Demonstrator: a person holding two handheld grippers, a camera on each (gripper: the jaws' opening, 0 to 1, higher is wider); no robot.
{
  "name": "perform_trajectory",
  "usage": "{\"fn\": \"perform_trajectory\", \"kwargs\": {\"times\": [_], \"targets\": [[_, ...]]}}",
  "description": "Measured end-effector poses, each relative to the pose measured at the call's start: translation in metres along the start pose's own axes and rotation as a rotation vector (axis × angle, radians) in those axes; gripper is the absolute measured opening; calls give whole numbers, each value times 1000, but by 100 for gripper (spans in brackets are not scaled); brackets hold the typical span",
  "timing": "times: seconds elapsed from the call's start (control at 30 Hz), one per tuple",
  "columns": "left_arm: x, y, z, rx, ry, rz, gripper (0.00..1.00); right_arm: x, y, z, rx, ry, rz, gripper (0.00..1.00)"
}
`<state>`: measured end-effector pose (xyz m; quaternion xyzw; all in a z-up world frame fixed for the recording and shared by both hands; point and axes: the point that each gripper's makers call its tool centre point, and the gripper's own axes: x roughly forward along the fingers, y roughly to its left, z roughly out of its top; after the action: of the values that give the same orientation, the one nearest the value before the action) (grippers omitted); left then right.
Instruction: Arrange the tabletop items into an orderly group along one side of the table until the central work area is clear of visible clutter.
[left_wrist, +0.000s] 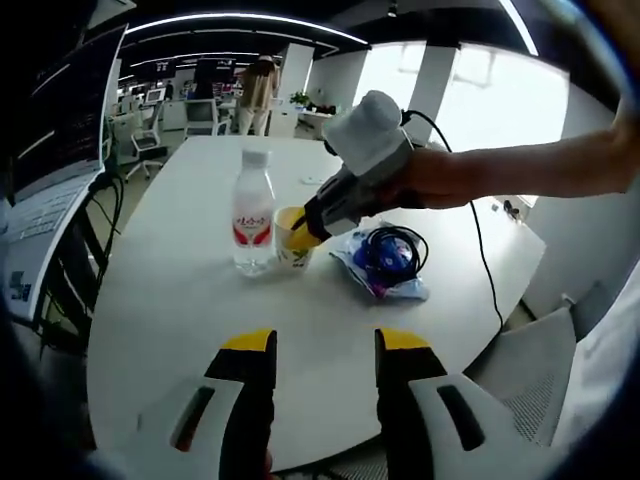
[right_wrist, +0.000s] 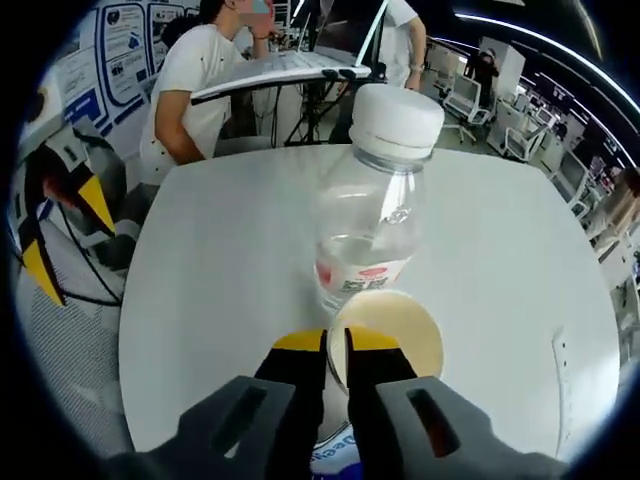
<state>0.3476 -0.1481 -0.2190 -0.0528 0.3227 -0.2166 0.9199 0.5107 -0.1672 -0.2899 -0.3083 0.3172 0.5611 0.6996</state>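
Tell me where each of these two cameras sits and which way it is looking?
Left gripper view: rides the left claw, looking across the white table at the water bottle, cup and blue packet; its open jaws show, and the person's hand on the right claw.
Right gripper view: rides the right claw, looking down close at the cup, jaws pinching its rim, the bottle just behind.
Shared: bottle, cup, table.
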Motion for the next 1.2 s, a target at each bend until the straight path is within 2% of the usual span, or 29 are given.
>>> {"fn": "perform_trajectory", "kwargs": {"times": [0.43, 1.2], "targets": [[1, -1, 2, 5, -7, -3, 38, -13, 6, 8, 5, -12, -10, 6], [4, -11, 6, 21, -12, -19, 38, -33, 1, 15, 44, -61, -15, 8]]}}
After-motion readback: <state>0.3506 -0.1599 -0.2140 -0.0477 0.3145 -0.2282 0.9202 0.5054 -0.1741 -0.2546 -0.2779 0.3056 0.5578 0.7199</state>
